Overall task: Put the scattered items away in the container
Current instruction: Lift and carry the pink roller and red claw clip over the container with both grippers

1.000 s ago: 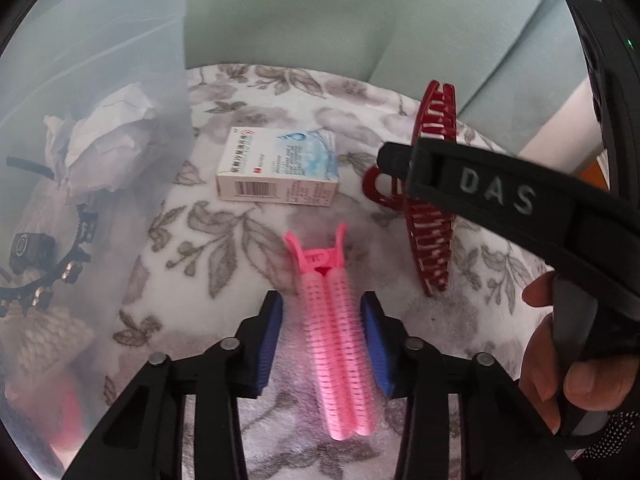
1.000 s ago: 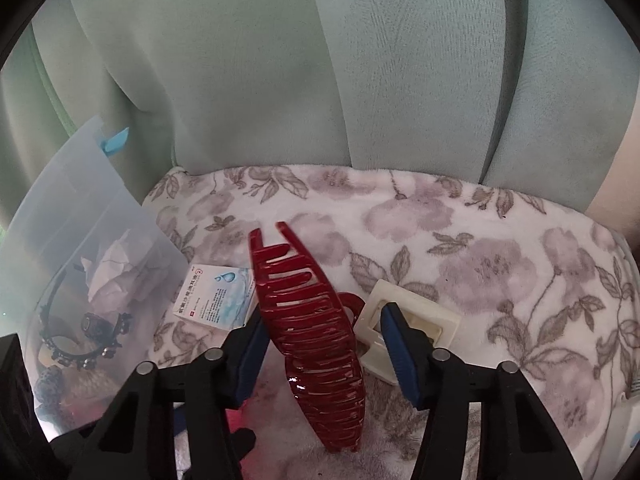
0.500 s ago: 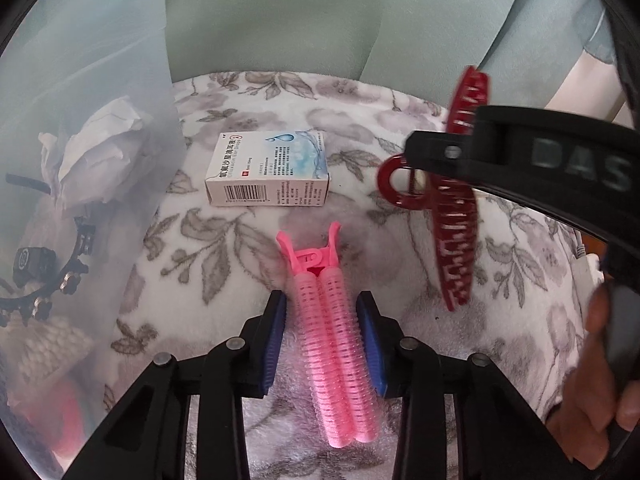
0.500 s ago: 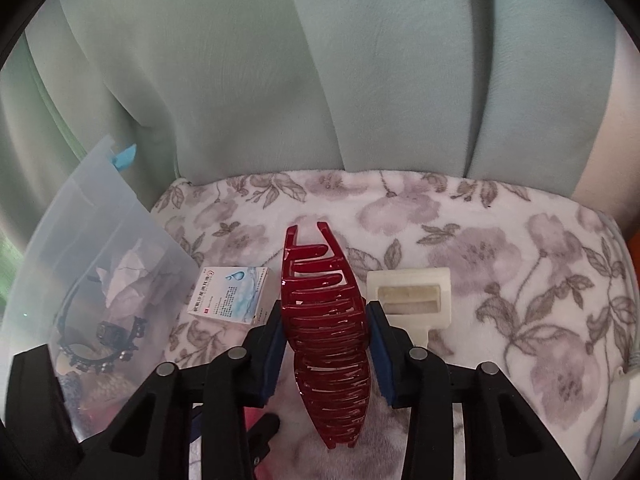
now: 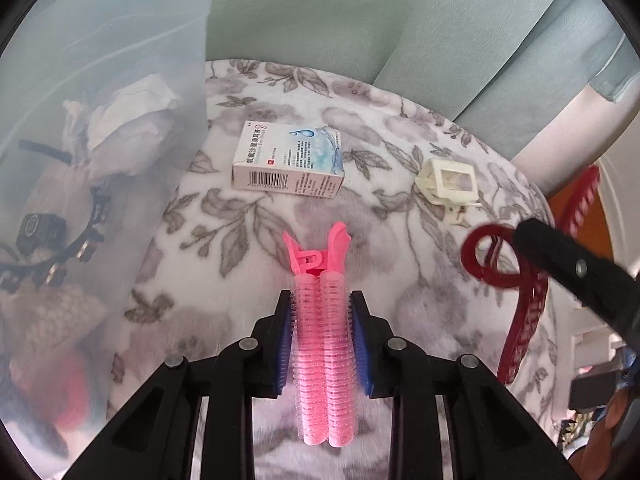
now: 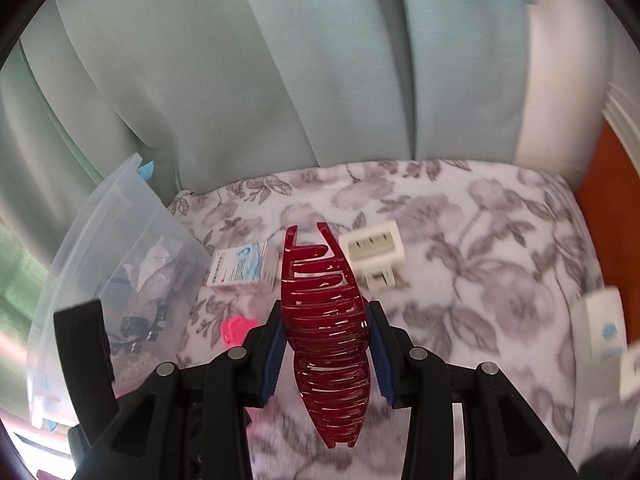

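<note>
A pink roller hair clip [image 5: 323,360] lies on the floral blanket between the blue pads of my left gripper [image 5: 322,300]. The jaws are closing and the pads touch its bristles on both sides. My right gripper [image 6: 325,314] is shut on a dark red claw clip [image 6: 324,344] and holds it off the blanket, teeth pointing away. The left wrist view shows that red claw clip [image 5: 524,328] at the right. The translucent plastic container [image 5: 100,80] stands at the left and is also in the right wrist view [image 6: 100,232].
A white and blue medicine box [image 5: 290,162] and a cream square clip [image 5: 448,180] lie on the blanket [image 5: 380,128] beyond the roller. The container holds crumpled tissue [image 5: 124,112], a black studded headband [image 5: 60,236] and other items. Green curtains hang behind.
My right gripper shut on the red claw clip, lifted it and carried it right, uncovering the cream clip. My left jaws narrowed onto the pink roller clip.
</note>
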Available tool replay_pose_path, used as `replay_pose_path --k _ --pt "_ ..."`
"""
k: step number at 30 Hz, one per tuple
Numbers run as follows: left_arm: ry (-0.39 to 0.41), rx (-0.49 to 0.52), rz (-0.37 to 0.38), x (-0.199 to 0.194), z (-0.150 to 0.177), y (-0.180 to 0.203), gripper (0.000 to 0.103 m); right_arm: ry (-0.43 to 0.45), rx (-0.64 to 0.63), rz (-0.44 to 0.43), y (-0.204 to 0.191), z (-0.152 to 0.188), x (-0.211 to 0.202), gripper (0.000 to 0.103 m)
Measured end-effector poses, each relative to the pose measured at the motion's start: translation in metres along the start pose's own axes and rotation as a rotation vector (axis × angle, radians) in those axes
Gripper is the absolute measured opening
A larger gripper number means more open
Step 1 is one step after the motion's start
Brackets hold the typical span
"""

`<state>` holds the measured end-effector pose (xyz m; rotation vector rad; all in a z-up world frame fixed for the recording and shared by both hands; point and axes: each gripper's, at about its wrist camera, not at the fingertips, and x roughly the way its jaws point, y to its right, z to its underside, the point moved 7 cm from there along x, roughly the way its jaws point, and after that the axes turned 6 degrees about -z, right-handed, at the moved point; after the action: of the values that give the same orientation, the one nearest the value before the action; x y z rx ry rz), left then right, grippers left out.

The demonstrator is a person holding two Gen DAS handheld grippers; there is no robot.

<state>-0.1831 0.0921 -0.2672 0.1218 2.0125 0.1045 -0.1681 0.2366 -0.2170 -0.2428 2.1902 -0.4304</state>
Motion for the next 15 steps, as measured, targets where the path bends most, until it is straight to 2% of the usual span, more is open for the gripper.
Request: replay_pose_path --k 6,12,15 --pt "0.010 0.020 0.038 -0.032 0.011 0.006 0.028 0.006 0.065 0.012 0.002 0.023 -0.032 0.042" --pt "0.061 0.045 0.072 -0.075 0.015 0.013 0.028 0.019 0.098 0.017 -0.010 0.042 -0.061 0.042" --pt "0.087 0.062 0.079 -0.096 0.014 0.016 0.028 0.046 0.111 -0.007 -0.017 0.048 -0.076 0.042"
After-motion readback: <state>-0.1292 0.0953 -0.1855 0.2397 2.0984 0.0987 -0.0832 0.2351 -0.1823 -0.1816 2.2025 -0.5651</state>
